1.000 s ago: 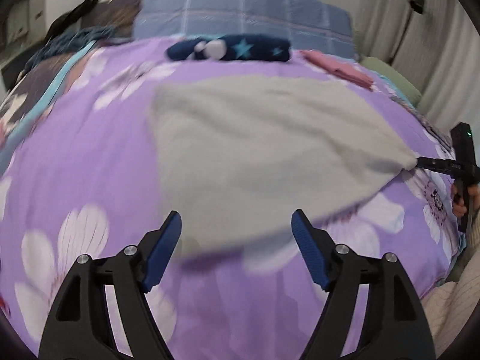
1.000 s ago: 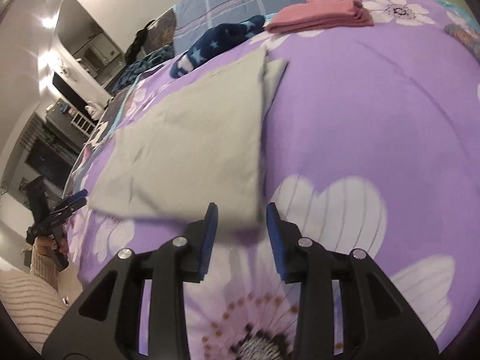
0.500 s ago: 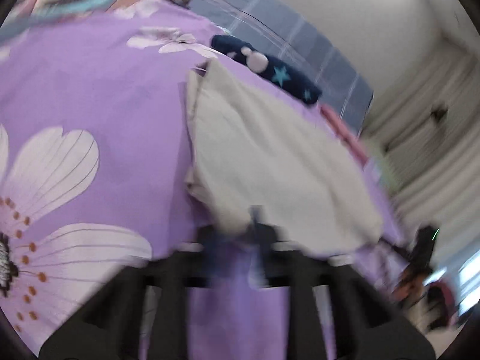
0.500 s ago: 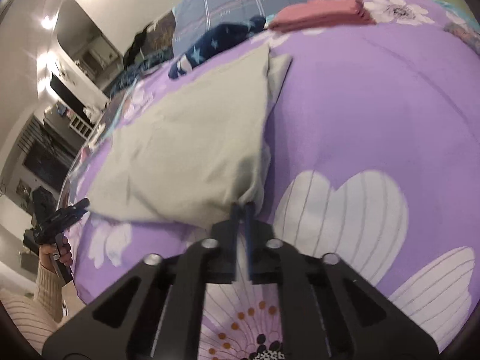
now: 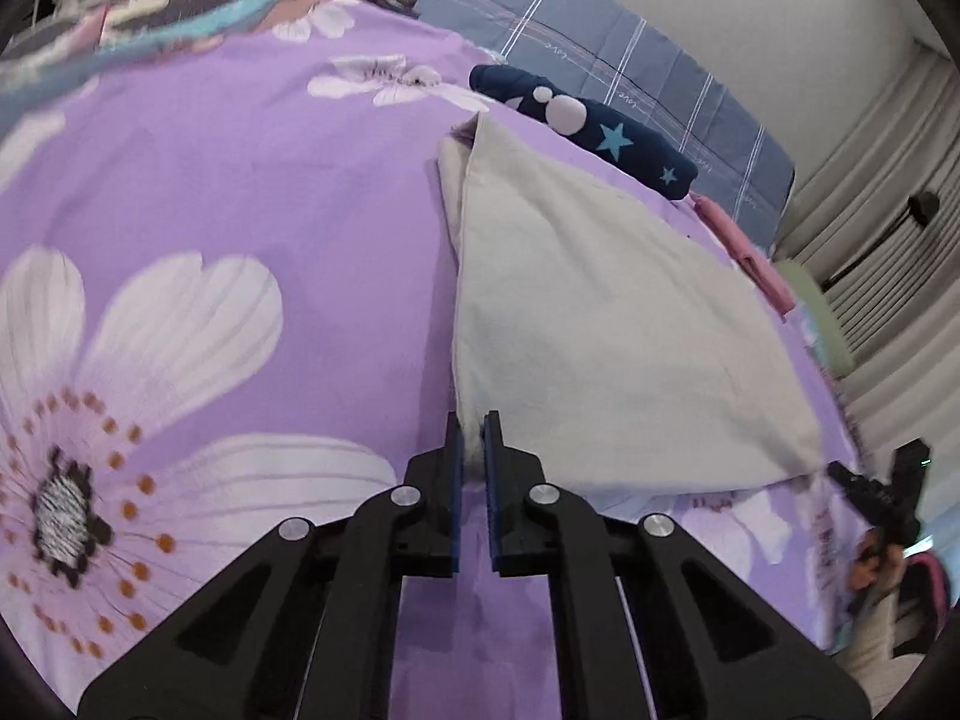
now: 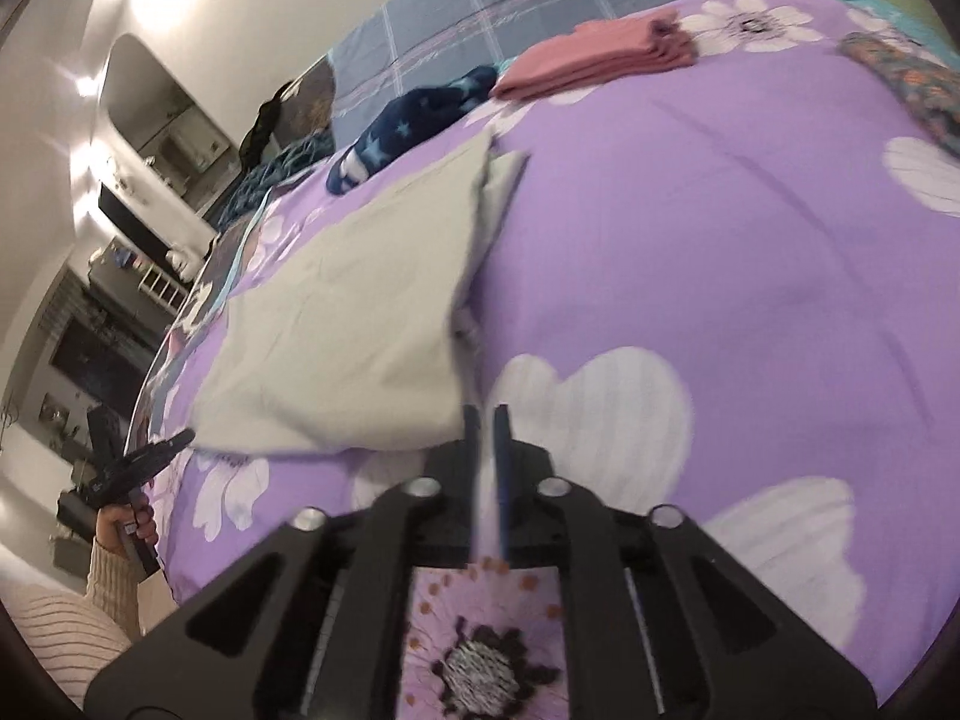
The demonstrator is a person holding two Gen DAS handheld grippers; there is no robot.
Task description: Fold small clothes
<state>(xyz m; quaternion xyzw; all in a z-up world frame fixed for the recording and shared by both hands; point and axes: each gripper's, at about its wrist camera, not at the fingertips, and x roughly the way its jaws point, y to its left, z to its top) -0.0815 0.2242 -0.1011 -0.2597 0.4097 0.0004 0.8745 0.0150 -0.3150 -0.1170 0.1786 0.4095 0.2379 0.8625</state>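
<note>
since a second before, we had closed both grippers, left [image 5: 472,429] and right [image 6: 487,420], each pinching a near corner of the grey cloth [image 5: 606,324], which lay on the purple bedspread [image 5: 270,192], so we could lift that edge and fold it over.

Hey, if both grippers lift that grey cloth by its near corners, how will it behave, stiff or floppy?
Probably floppy: the grey cloth lies flat on the purple bedspread and bunches where the left gripper pinches its corner. It looks thin, so likely light. The middle would probably sag between the left gripper and the right gripper.
</note>
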